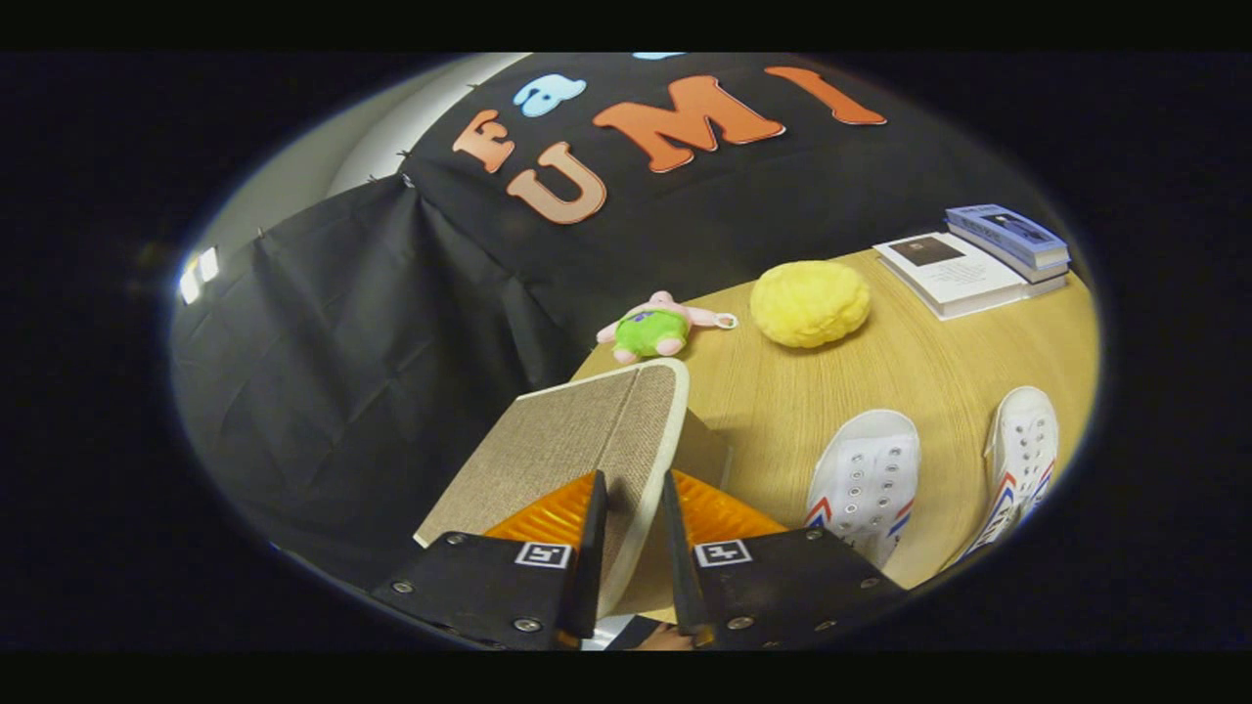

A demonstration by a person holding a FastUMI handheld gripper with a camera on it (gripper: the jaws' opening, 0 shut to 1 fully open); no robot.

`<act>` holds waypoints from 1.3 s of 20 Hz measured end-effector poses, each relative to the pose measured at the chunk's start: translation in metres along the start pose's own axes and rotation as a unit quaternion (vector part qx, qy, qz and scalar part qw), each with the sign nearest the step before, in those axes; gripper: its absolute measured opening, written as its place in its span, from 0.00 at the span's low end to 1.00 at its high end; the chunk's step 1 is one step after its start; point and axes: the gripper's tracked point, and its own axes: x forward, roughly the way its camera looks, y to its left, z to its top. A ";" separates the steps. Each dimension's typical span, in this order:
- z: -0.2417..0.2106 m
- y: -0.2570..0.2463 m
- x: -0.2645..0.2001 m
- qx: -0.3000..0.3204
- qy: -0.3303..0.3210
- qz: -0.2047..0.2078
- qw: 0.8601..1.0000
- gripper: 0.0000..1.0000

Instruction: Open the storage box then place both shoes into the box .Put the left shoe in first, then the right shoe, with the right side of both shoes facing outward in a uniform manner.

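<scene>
My gripper (634, 513) is shut on the storage box's lid (577, 440), a beige woven panel with a cream rim. The rim runs between my two black fingers and the lid is tilted up, raised off the box. A bit of the box's tan wall (706, 452) shows just behind the lid. Two white canvas shoes with red and blue side stripes lie on the table to the right of my fingers: the nearer one (866, 479) beside the right finger, the other (1022, 460) farther right.
On the wooden table (782, 391) beyond the box lie a small pink and green plush toy (655, 328) and a yellow fluffy ball (810, 303). A stack of books (978, 259) sits at the far right. Black cloth walls stand behind and to the left.
</scene>
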 end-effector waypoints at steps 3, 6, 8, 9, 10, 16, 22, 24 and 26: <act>-0.001 0.003 0.001 0.044 0.009 0.023 0.999 0.24; 0.002 0.017 -0.001 0.102 0.021 0.072 0.992 0.18; 0.004 0.023 -0.002 0.142 0.027 0.101 0.984 0.17; 0.004 0.023 -0.001 0.156 0.028 0.109 0.981 0.18; 0.005 0.025 -0.001 0.167 0.027 0.120 0.978 0.17; -0.009 0.033 0.010 0.183 0.037 0.135 0.973 0.21; -0.026 0.049 0.015 0.160 0.064 0.138 0.975 0.15; -0.014 0.064 0.008 0.164 0.056 0.158 0.972 0.12; 0.001 0.081 0.000 0.165 0.043 0.175 0.970 0.10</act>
